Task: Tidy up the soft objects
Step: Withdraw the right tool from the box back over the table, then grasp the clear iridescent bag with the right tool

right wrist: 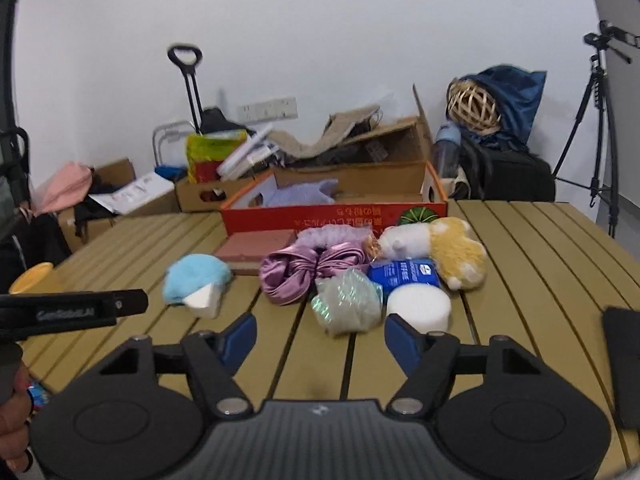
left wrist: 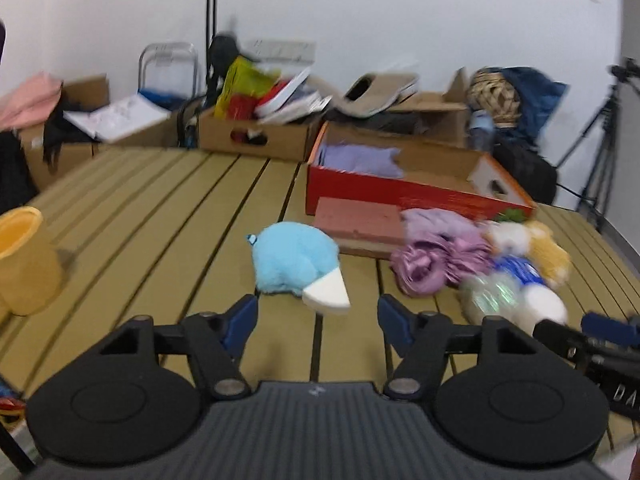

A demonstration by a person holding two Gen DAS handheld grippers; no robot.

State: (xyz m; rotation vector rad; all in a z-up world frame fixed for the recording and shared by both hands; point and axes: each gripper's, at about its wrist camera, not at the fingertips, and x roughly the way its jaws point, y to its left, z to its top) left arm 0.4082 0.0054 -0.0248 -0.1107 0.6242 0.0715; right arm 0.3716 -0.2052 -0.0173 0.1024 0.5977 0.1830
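Slatted table (right wrist: 540,280): both grippers, left (left wrist: 318,316) and right (right wrist: 320,334), wide and empty; we should each approach one toy squarely, blue plush (left wrist: 294,258) first

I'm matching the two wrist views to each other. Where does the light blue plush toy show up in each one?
Left wrist: light blue plush toy at centre, just beyond the open left gripper.
Right wrist: same toy left of centre, beyond the right gripper.
Shared landmark: red cardboard box behind the toys.
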